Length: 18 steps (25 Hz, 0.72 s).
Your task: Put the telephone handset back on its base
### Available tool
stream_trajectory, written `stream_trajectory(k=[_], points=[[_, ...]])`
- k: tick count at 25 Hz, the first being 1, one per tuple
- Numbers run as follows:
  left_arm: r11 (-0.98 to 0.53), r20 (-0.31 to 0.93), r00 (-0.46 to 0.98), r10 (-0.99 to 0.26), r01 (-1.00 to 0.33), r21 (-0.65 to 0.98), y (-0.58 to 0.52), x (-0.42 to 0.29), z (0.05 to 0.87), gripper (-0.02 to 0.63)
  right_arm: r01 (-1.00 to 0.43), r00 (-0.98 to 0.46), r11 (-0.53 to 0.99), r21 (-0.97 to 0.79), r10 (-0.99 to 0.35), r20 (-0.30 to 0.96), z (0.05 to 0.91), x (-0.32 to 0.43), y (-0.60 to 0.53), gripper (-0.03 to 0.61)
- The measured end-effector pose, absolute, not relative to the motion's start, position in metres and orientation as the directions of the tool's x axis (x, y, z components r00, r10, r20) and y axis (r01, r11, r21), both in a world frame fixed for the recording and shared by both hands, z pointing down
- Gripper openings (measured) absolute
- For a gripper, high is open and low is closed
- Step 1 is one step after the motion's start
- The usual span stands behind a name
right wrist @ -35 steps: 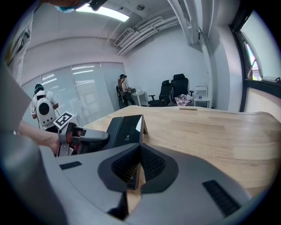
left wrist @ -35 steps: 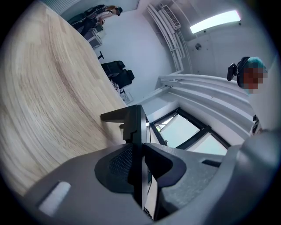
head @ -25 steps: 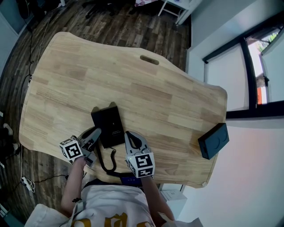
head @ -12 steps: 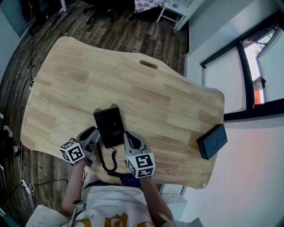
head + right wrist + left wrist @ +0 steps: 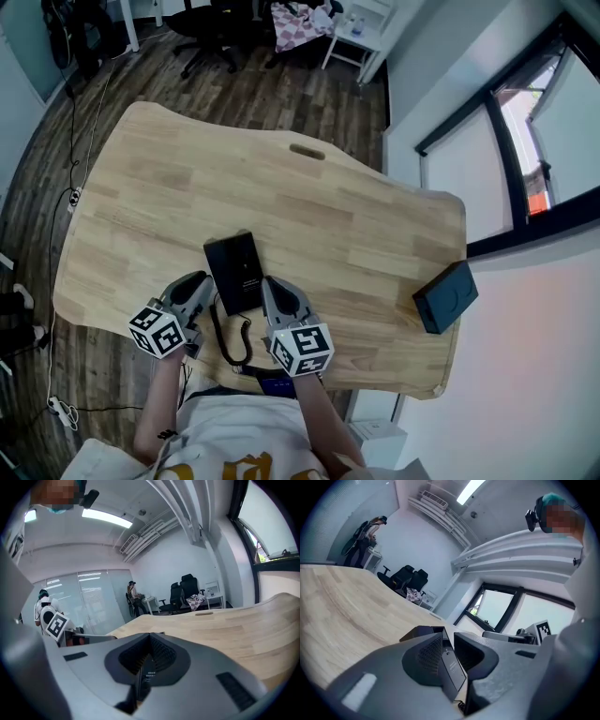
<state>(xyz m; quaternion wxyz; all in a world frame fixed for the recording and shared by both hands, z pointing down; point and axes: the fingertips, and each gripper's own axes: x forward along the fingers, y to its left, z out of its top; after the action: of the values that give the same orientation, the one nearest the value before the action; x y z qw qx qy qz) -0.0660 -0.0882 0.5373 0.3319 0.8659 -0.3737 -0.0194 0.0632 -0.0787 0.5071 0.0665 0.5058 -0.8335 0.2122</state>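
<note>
The near end of the black telephone (image 5: 234,267) is covered by the left claw (image 5: 204,286) and right claw (image 5: 272,289). Handset cannot be told from base, the label print is unreadably small, and the cord (image 5: 228,339) is lost at the counter (image 5: 375,234) edge.

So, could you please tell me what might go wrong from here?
The telephone lies close to the near edge of the table; a nudge from either tool could push it off. Its coiled cord loops between the left tool and right tool, so it may snag and drag the telephone.
</note>
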Motion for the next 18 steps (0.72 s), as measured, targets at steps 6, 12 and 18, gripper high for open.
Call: stream_trajectory(k=[6, 12, 18], points=[[-0.519, 0.211, 0.687, -0.695, -0.683, 0.515, -0.080, -0.069, 0.512, 0.013, -0.893, -0.450, 0.409, -0.190, -0.829, 0.332, 0.489, 0.057, -0.069, 0.006], [-0.516, 0.212, 0.636, -0.742, -0.743, 0.426, -0.072, -0.076, 0.486, 0.003, -0.909, -0.415, 0.406, -0.097, -0.857, 0.306, 0.469, 0.058, -0.057, 0.006], [-0.522, 0.181, 0.607, -0.774, -0.773, 0.361, -0.060, -0.083, 0.462, 0.003, -0.901, -0.432, 0.428, -0.076, -0.861, 0.267, 0.455, 0.054, -0.040, 0.006]])
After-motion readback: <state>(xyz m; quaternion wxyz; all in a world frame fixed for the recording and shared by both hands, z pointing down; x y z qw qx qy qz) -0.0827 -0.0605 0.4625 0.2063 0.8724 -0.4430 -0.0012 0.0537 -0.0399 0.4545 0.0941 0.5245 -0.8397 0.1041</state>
